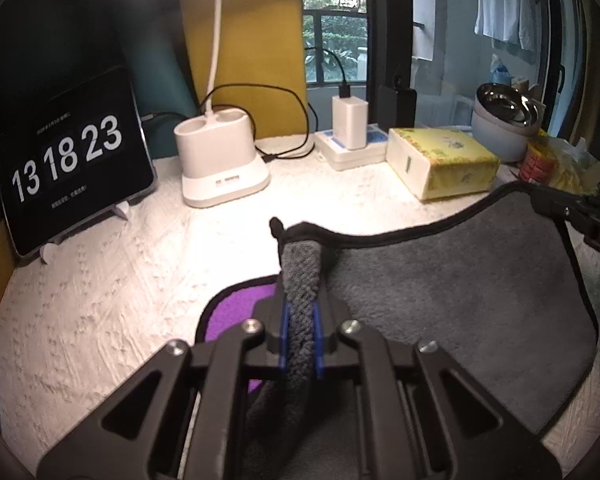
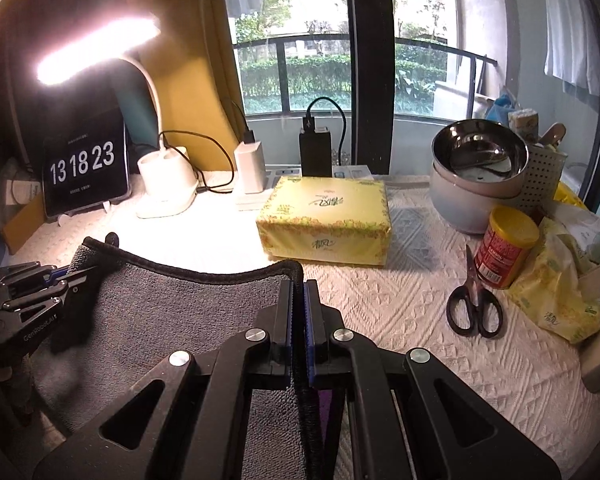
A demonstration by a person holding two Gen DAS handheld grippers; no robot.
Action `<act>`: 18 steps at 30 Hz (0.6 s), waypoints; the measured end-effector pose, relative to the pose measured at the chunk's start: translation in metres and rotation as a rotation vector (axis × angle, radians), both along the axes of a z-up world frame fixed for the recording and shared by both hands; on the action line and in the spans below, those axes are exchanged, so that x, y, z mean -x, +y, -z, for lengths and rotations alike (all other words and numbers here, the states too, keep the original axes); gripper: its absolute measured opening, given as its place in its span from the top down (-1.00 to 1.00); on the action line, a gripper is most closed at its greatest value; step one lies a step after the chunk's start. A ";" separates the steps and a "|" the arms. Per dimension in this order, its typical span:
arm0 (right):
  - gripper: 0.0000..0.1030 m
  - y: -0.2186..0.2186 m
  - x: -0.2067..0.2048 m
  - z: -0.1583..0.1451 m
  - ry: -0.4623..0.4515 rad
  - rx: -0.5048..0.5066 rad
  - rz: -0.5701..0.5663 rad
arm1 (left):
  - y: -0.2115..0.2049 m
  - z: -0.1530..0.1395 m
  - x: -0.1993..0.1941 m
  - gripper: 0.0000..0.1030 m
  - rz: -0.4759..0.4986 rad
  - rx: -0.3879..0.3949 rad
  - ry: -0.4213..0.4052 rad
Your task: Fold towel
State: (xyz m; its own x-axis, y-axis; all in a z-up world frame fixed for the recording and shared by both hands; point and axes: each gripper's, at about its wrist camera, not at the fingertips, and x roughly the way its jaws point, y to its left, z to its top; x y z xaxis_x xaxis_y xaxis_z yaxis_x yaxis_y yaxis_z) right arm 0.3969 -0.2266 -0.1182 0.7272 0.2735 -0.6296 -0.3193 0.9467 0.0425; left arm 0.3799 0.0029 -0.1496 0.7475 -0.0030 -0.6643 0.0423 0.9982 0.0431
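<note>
A grey towel point(image 1: 452, 292) with a black hem and a purple underside point(image 1: 236, 308) lies on the white textured tablecloth. My left gripper point(image 1: 300, 312) is shut on its bunched left corner. My right gripper point(image 2: 299, 296) is shut on the towel's right edge point(image 2: 172, 304), the hem running between the blue pads. In the right wrist view the left gripper point(image 2: 66, 274) shows at the towel's far left corner. In the left wrist view the right gripper point(image 1: 556, 208) shows at the towel's far right corner.
A tablet clock point(image 1: 68, 156), a white lamp base point(image 1: 220, 160), a charger on a power strip point(image 1: 350, 128) and a yellow tissue pack point(image 2: 324, 220) stand behind the towel. Scissors point(image 2: 474, 308), a red can point(image 2: 504, 246) and stacked bowls point(image 2: 478, 168) are at the right.
</note>
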 end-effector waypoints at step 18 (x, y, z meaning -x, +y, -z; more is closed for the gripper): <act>0.70 -0.004 -0.011 0.012 0.067 0.038 0.065 | 0.014 -0.011 0.004 -0.22 -0.062 0.057 -0.006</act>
State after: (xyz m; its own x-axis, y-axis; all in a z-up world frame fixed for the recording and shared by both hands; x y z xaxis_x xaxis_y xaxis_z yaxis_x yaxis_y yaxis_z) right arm 0.4082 -0.2304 -0.1303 0.6988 0.2024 -0.6861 -0.2551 0.9666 0.0253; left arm 0.3755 0.0169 -0.1388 0.7512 0.0056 -0.6600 -0.0192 0.9997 -0.0135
